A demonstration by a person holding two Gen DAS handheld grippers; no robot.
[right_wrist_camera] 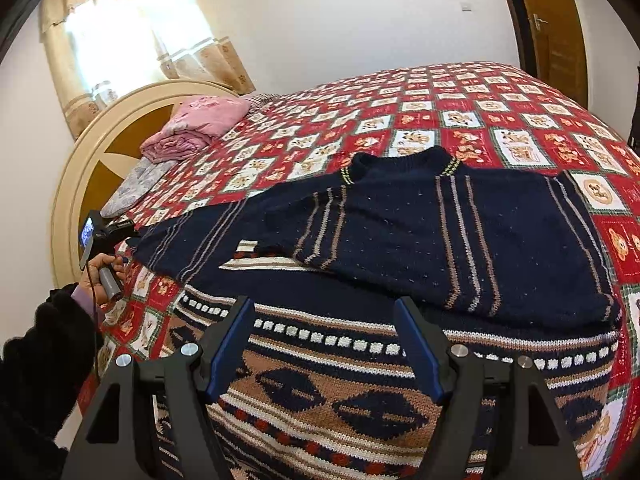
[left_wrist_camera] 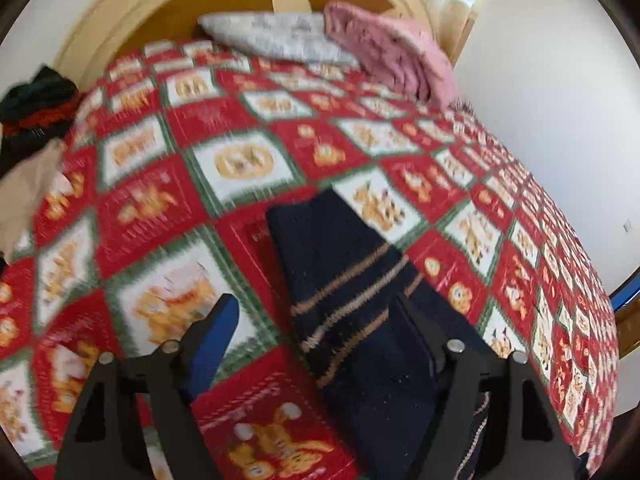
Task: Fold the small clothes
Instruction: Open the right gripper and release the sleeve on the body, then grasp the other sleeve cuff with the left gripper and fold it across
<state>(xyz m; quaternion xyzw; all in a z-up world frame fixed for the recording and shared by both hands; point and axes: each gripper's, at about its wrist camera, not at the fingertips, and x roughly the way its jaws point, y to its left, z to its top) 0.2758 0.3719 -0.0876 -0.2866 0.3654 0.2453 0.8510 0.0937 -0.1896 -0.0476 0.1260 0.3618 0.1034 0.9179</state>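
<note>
Fold barely under way, by the look of it. Navy sweater (right_wrist_camera: 420, 240) spread flat on the quilt (right_wrist_camera: 460, 92), neck toward the far side, patterned hem band nearest the right claw. One sleeve already laid across the chest; the other stretched out flat toward the headboard (right_wrist_camera: 76, 184). Left to do, as a guess: fold in that second sleeve, then double the body over.

Left claw (left_wrist_camera: 320, 320) spread wide — blue finger (left_wrist_camera: 212, 344) hanging clear over the quilt, the other finger at the sleeve end (left_wrist_camera: 352, 292), no pinch to be seen. Heavy blur in that view, so touching or just beside cannot be told. In the right view, only its handle and a small screen in the person's hand (right_wrist_camera: 102, 272), at that sleeve's cuff.

Right claw (right_wrist_camera: 324, 340) also spread wide, gripping nothing, poised just above the hem band.

Beyond: pink blanket (right_wrist_camera: 200, 124) and pillow (right_wrist_camera: 132, 188) by the headboard, a dark clothes heap (left_wrist_camera: 36, 108) at the quilt's edge — perhaps more to fold.

No brand, label or writing legible; lettering in the quilt's red squares too blurred to read.
</note>
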